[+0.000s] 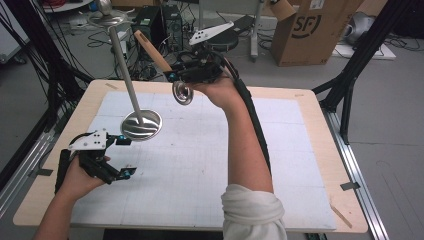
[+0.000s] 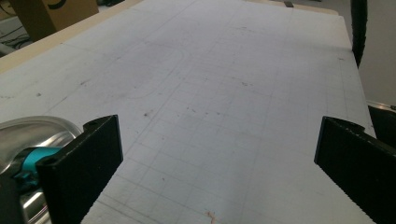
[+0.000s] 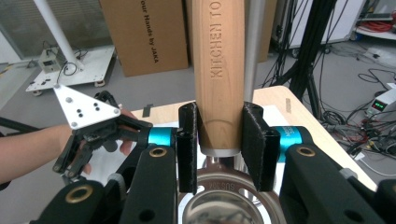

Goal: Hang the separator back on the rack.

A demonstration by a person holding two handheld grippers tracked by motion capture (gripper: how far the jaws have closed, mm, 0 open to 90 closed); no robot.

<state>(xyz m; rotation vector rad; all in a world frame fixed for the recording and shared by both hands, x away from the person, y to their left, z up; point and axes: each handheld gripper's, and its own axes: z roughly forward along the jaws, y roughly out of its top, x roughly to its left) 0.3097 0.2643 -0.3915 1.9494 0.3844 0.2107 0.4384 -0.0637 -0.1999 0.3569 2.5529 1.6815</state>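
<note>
my right tool (image 1: 176, 76) is clenched on the wooden handle (image 1: 152, 51) of a small ladle, held up in the air above the far part of the bench (image 1: 310, 130). in the right gripper view the two black pads press on either side of the handle (image 3: 218, 70), low down where the wood meets its metal collar, and the handle runs straight up between them. the ladle's steel bowl (image 1: 182, 93) hangs just below the tool in the high view, clear of the bench, and it sits right under the pads in the right gripper view (image 3: 229, 210).

my left tool (image 1: 122, 157) is released, its jaws standing wide apart with nothing between them, low over the near left part of the white gridded mat (image 1: 200, 165). the left gripper view looks along the bare mat (image 2: 224, 93) between the two pads.

just beyond my left tool stands a metal stand: a round steel base (image 1: 142, 125) resting on the mat, with a slim pole (image 1: 123, 70) leaning up from it to a small top dish (image 1: 107, 20). an edge of that base (image 2: 32, 128) shows beside the left pad in the left gripper view. the ladle is well apart from the base and near the pole.
</note>
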